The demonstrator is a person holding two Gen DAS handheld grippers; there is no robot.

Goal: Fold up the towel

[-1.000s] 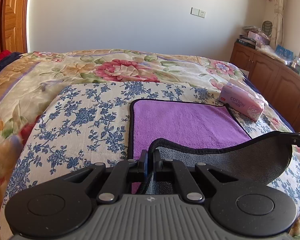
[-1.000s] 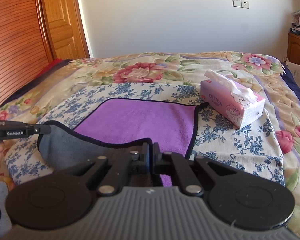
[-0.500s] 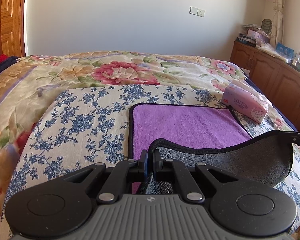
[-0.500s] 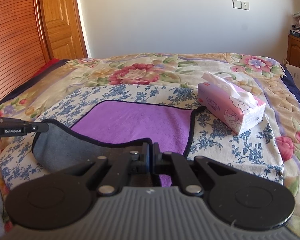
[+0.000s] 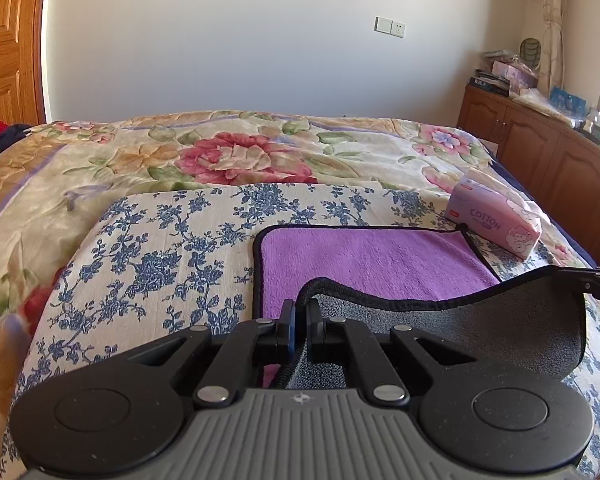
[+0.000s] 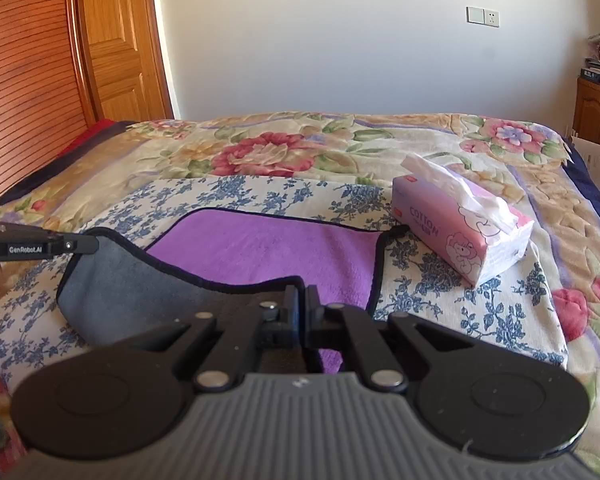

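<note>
Both tongs, left [image 5: 300, 322] and right [image 6: 301, 307], clenched on near corners of purple towel [image 5: 364, 260] lying on bed [image 5: 148, 248]; uneven carry risks skewed fold, or nudging tissue pack [image 6: 460, 232].

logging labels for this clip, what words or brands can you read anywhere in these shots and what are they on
"COTTON" on the side of the pink tissue pack, lying on the bed.
"GenRobot.AI" on the side of the left gripper, as seen in the right wrist view.
Small red label on the tissue pack: too small to read.
Print on the books and boxes on the wooden cabinet: too blurred to read.
</note>
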